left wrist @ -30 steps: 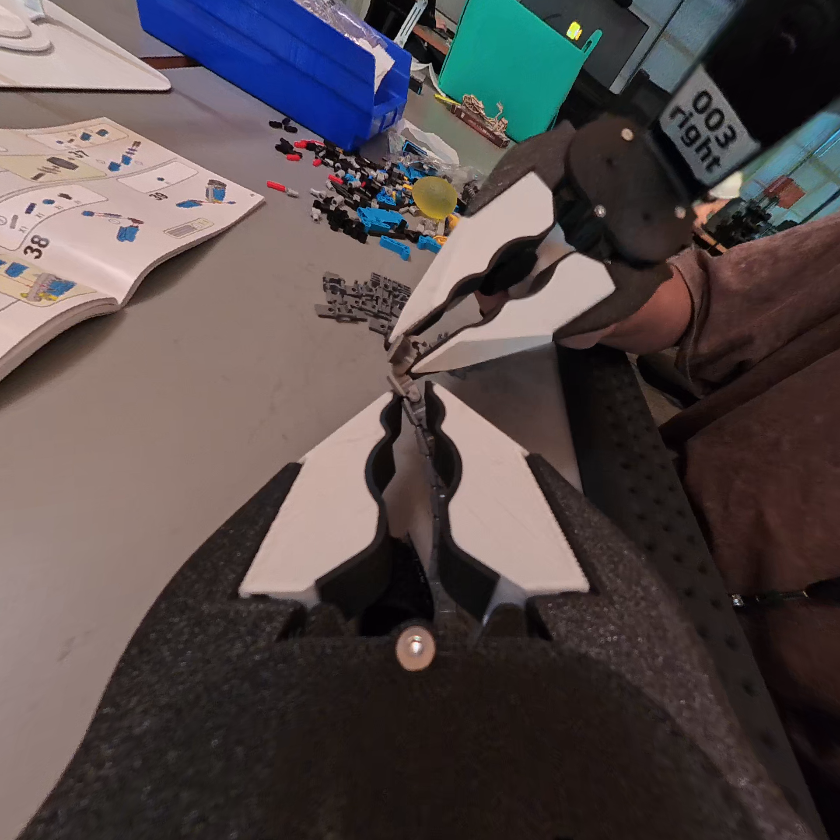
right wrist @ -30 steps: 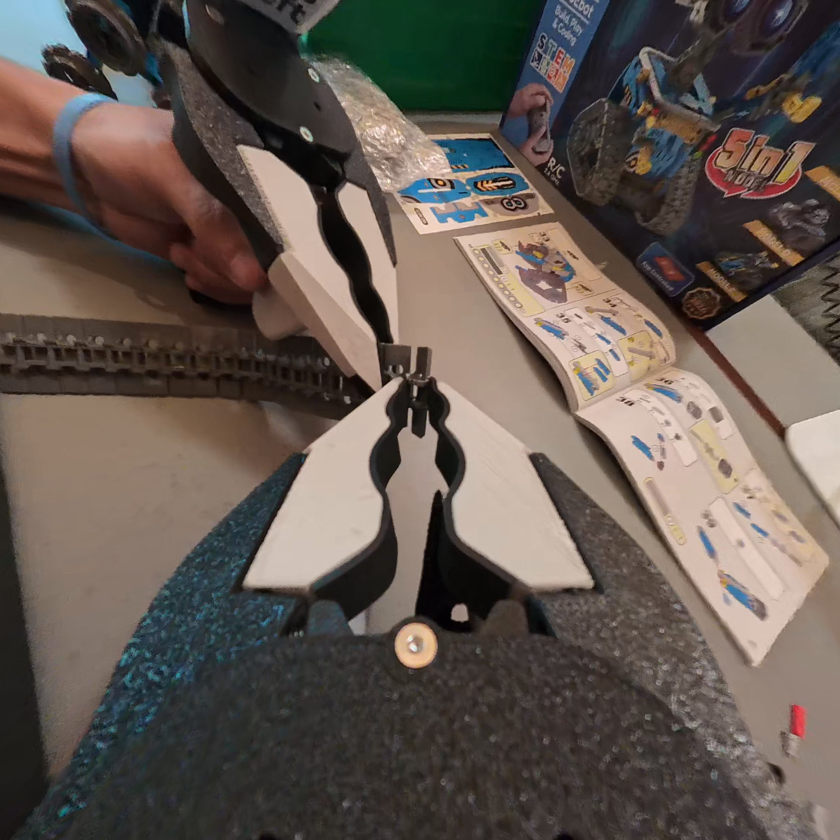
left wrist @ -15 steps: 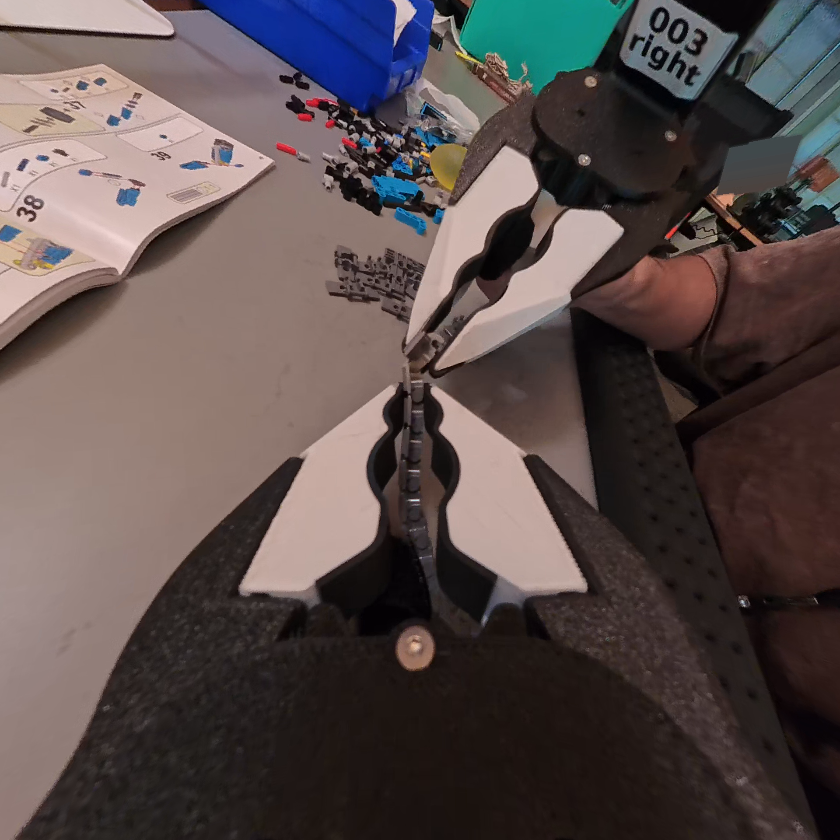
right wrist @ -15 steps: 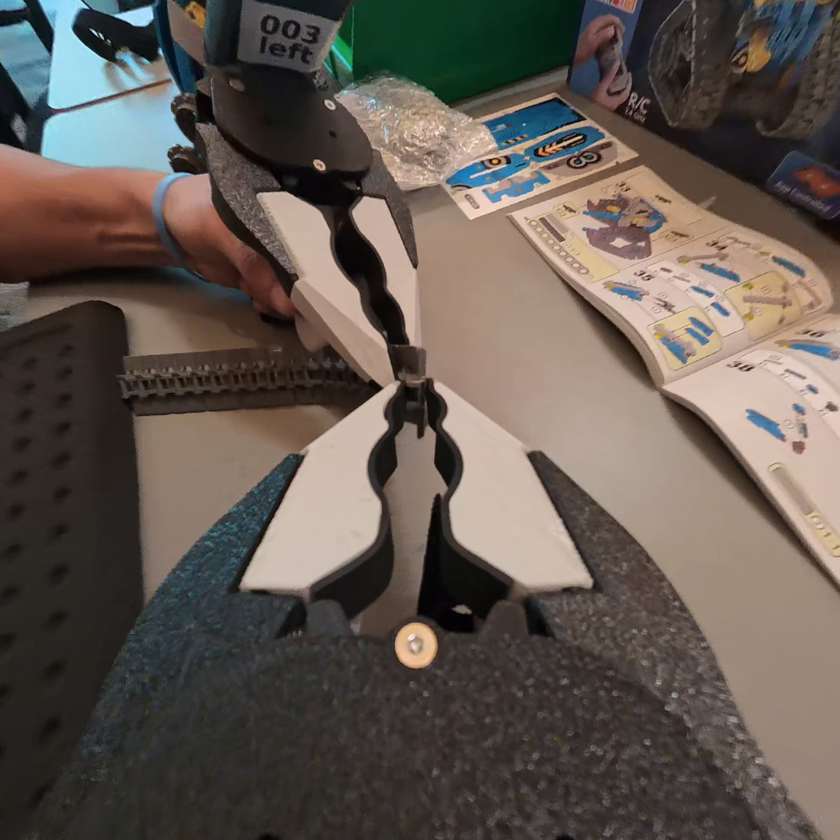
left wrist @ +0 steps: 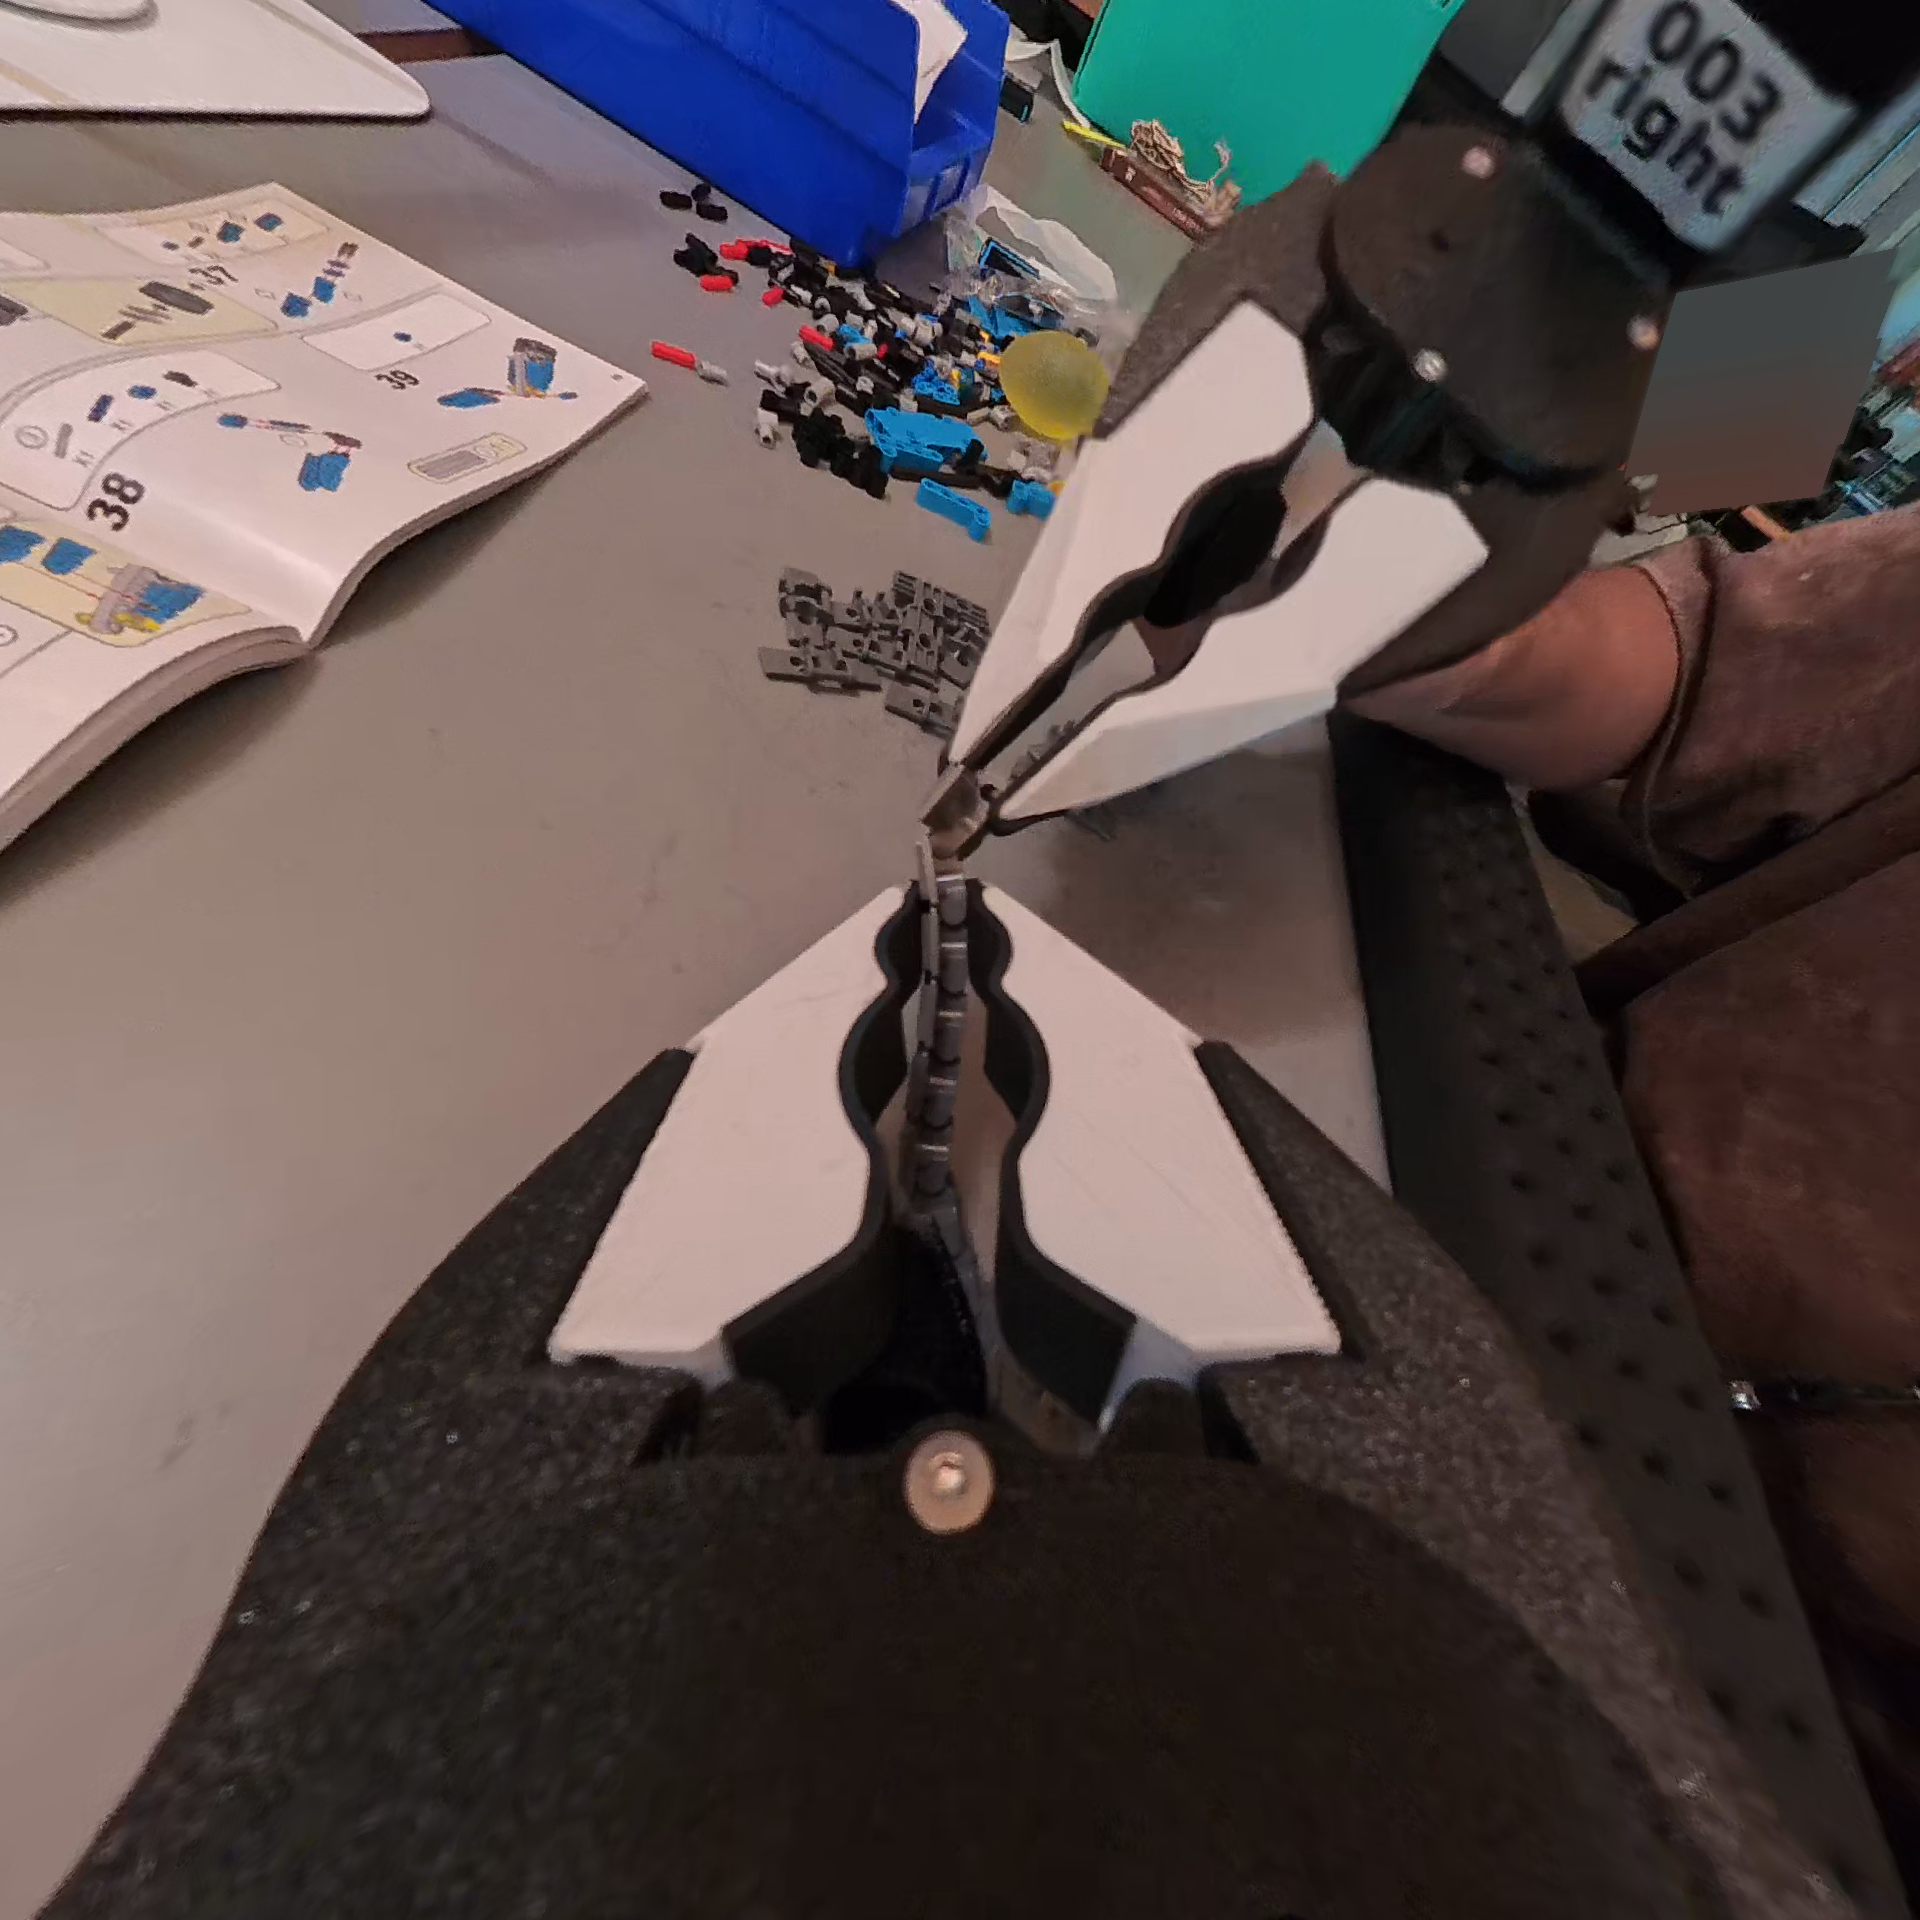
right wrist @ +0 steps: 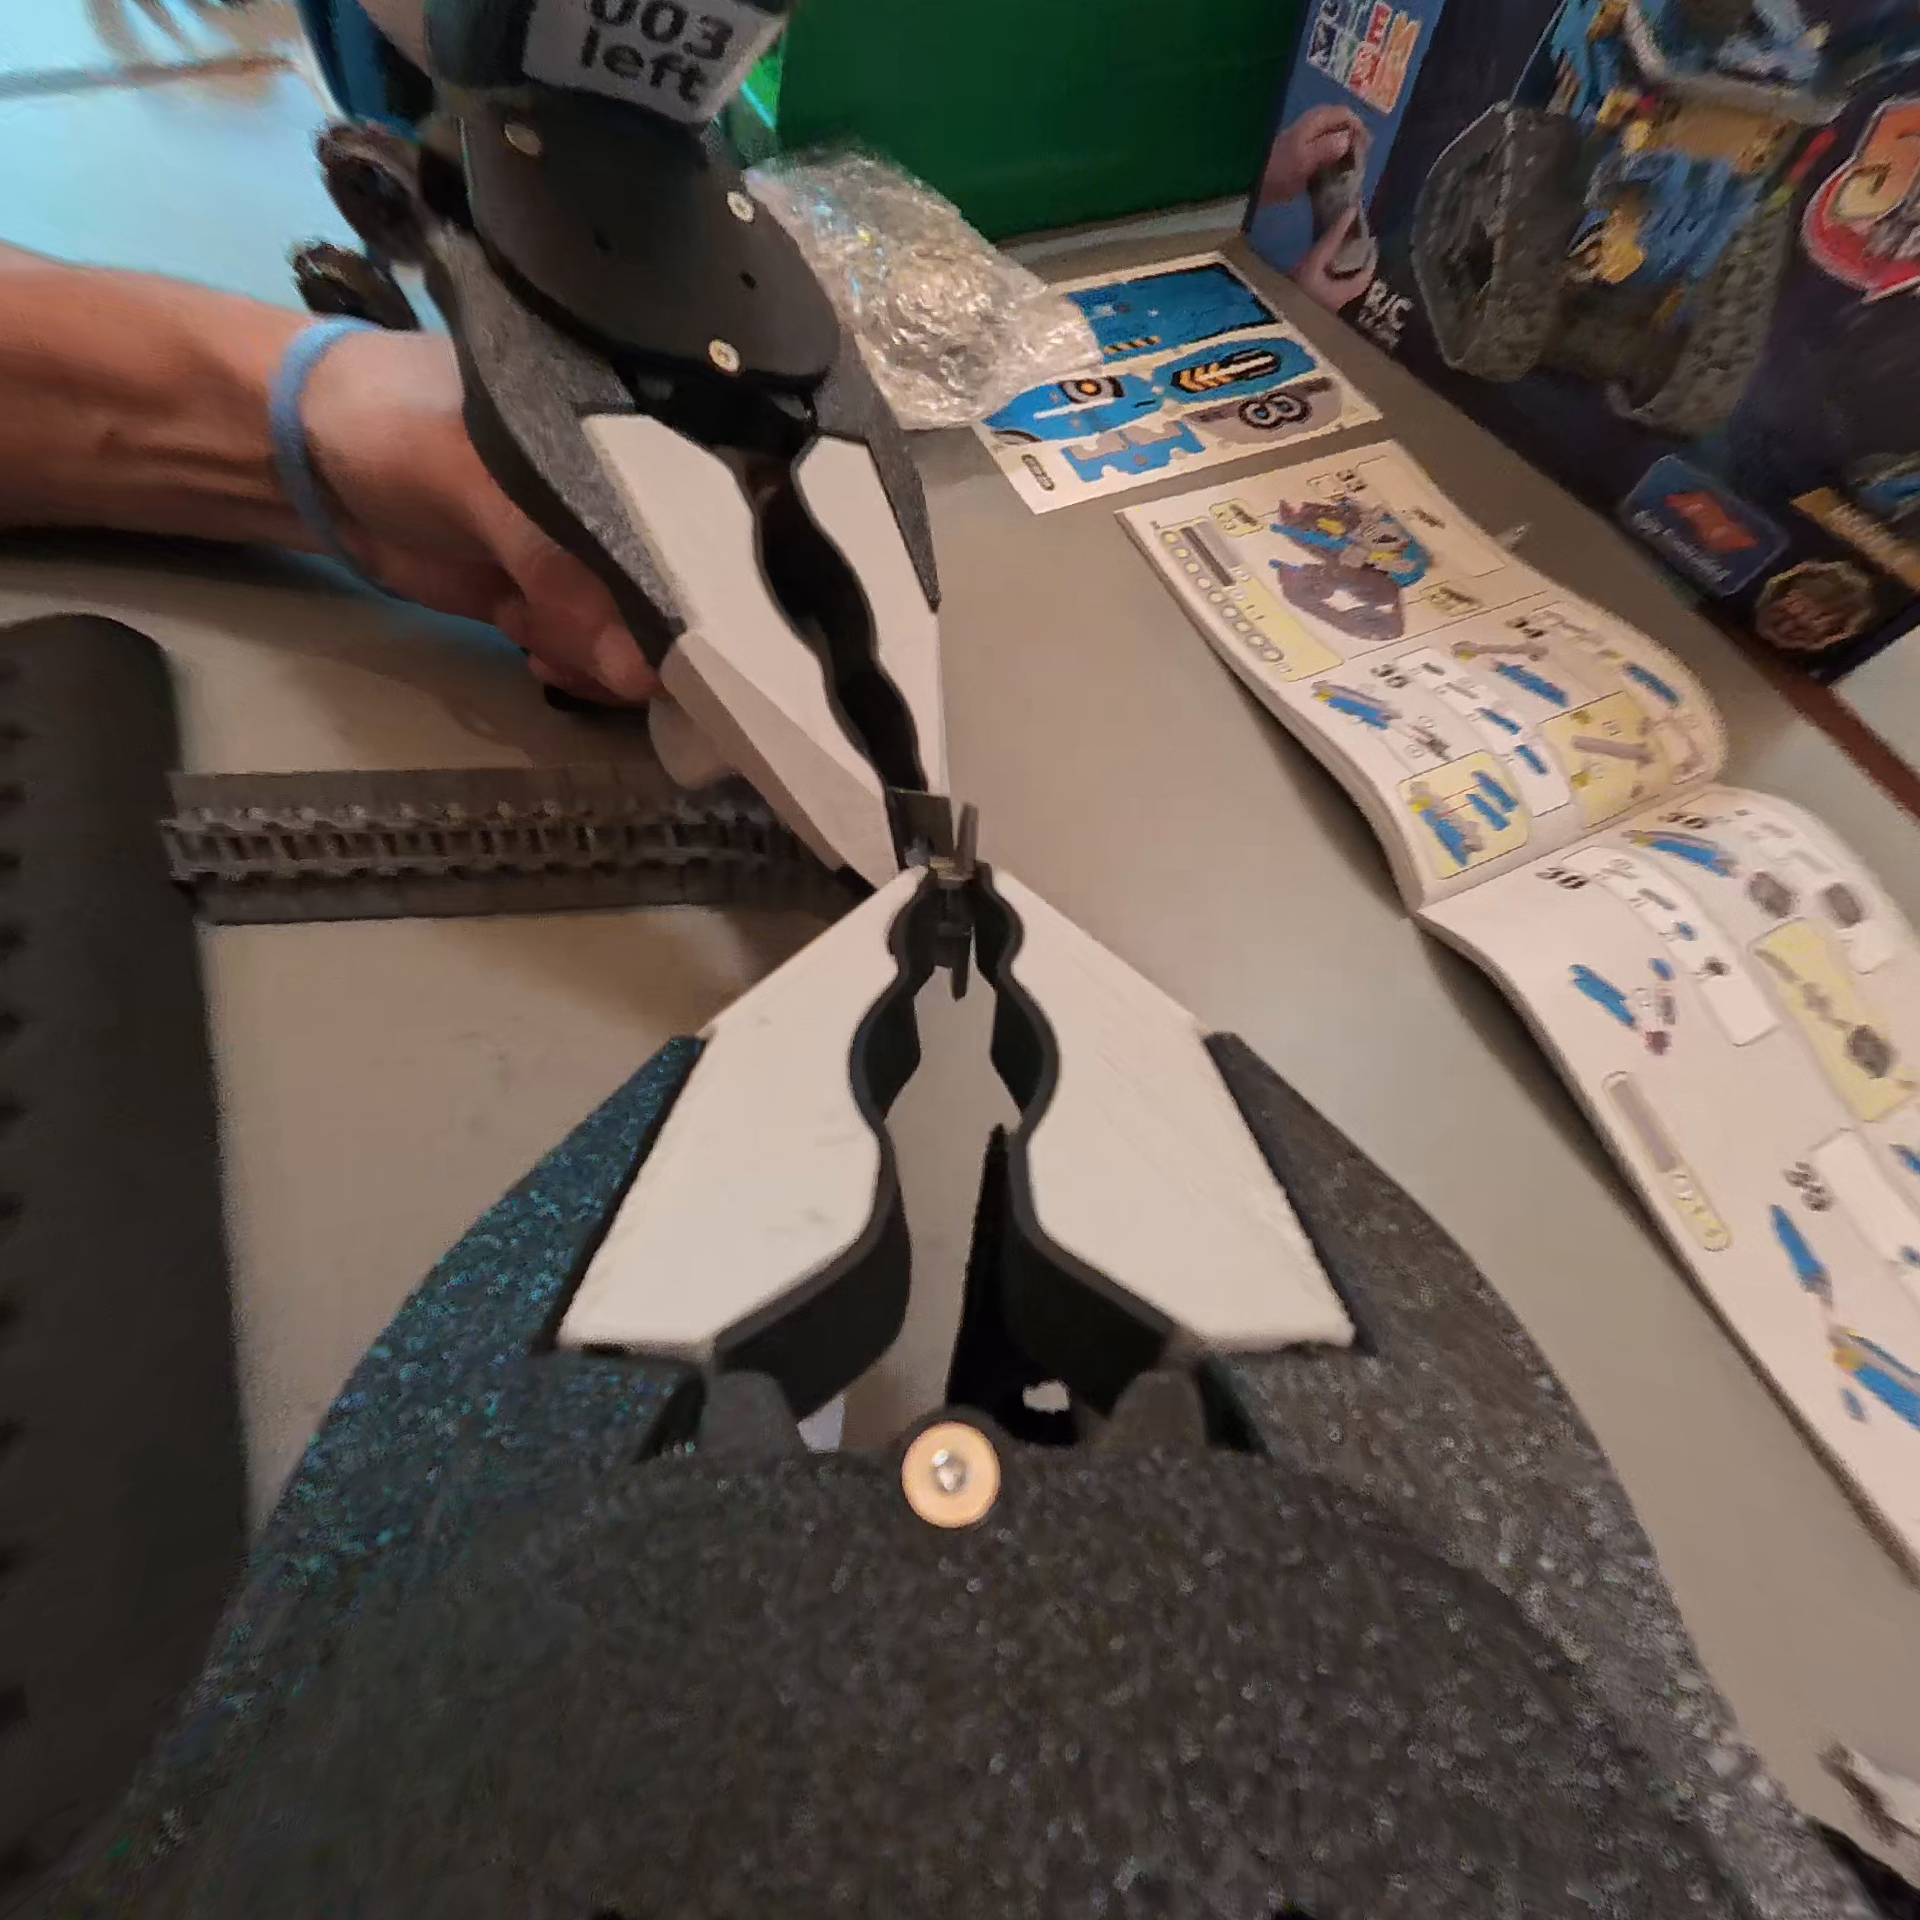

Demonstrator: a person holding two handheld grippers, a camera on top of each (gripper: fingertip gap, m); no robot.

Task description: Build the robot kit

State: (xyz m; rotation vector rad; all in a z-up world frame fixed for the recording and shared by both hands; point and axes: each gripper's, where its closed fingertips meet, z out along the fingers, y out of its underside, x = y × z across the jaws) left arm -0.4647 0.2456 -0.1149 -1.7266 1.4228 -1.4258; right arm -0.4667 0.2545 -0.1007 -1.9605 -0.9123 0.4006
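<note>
My left gripper (left wrist: pixel 943 902) is shut on a strip of grey track links (left wrist: pixel 938 1049) that runs back between its fingers. My right gripper (right wrist: pixel 948 891) is shut on a single grey track link (right wrist: pixel 948 925). The two grippers meet tip to tip above the grey table, and the single link touches the end of the strip. The right gripper also shows in the left wrist view (left wrist: pixel 961 810), and the left gripper in the right wrist view (right wrist: pixel 914 821). A long assembled grey track (right wrist: pixel 468 842) lies on the table behind the left gripper.
An open instruction booklet (left wrist: pixel 239 436) lies to the left, also in the right wrist view (right wrist: pixel 1558 831). A pile of loose grey links (left wrist: pixel 883 644), small blue, black and red parts (left wrist: pixel 883 384), a yellow ball (left wrist: pixel 1051 382), a blue bin (left wrist: pixel 790 94), a sticker sheet (right wrist: pixel 1164 405), a toy box (right wrist: pixel 1662 239) and a black perforated mat (left wrist: pixel 1538 1247) surround the spot. Left and right tips are no more than a few centimetres apart.
Both grippers have kept their hold and stayed tip to tip. The right gripper has tilted and lifted a little, and the link strip now lies straighter between the left fingers.
</note>
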